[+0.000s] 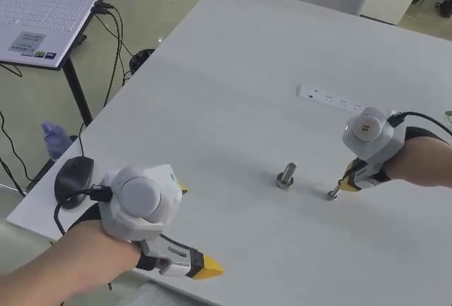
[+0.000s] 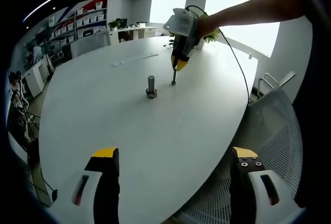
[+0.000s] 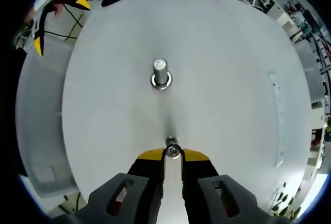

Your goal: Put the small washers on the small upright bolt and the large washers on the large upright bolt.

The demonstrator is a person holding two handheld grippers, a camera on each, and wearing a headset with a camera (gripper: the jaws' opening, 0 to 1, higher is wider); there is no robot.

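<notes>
The large upright bolt point(image 1: 286, 177) point(image 2: 151, 87) point(image 3: 161, 73) stands mid-table with a washer ring around its base. To its right stands the small upright bolt point(image 1: 332, 193) point(image 2: 174, 78). My right gripper point(image 1: 344, 184) point(image 2: 179, 64) point(image 3: 172, 154) leans down onto the small bolt's top, its yellow tips shut on a small washer point(image 3: 172, 151) that sits at the bolt's tip. My left gripper point(image 1: 203, 268) point(image 2: 174, 154) point(image 3: 51, 12) hovers at the table's near edge, jaws wide open, holding nothing, well away from both bolts.
A white power strip point(image 1: 328, 99) lies behind the bolts. A laptop point(image 1: 42, 9) on a side stand, a black mouse point(image 1: 74, 179) and cables sit at the left. A mesh chair point(image 2: 274, 131) stands by the table's edge near the left gripper.
</notes>
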